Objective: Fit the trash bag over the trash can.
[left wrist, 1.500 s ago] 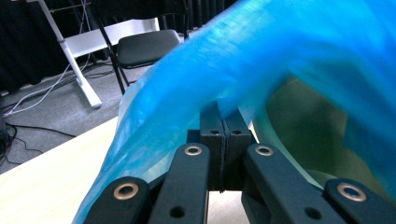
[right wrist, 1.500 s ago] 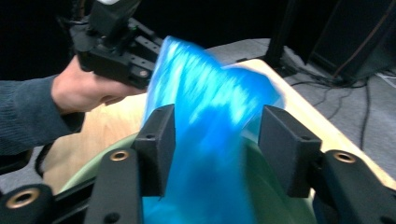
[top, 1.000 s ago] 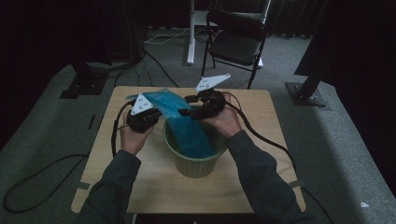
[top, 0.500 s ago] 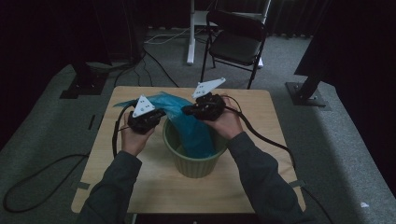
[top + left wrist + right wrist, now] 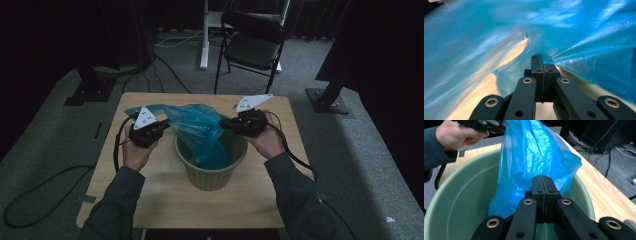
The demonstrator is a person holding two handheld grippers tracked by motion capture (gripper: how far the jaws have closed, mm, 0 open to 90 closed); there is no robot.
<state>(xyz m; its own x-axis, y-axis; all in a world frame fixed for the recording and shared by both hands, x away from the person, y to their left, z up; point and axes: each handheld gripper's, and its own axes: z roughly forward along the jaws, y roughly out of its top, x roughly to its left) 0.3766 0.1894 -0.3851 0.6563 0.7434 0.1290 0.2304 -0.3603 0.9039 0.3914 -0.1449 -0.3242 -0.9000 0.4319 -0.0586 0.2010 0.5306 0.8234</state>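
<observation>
A blue plastic bag hangs into a pale green bin at the middle of the wooden table. My left gripper is left of the bin, shut on the bag's edge. In the left gripper view its jaws are together, and the stretched bag fans out from them. My right gripper is over the bin's right rim, shut on the bag's other side. In the right gripper view its closed tips sit against the bag above the bin. The left gripper shows at the top.
A black folding chair stands beyond the table's far edge. Cables lie on the grey carpet. A dark stand base sits at the right. Bare tabletop lies in front of the bin.
My right gripper has moved to the right, from over the bin's middle to its right rim. The bag's top is now spread wider between the two grippers. The left hand has stayed put.
</observation>
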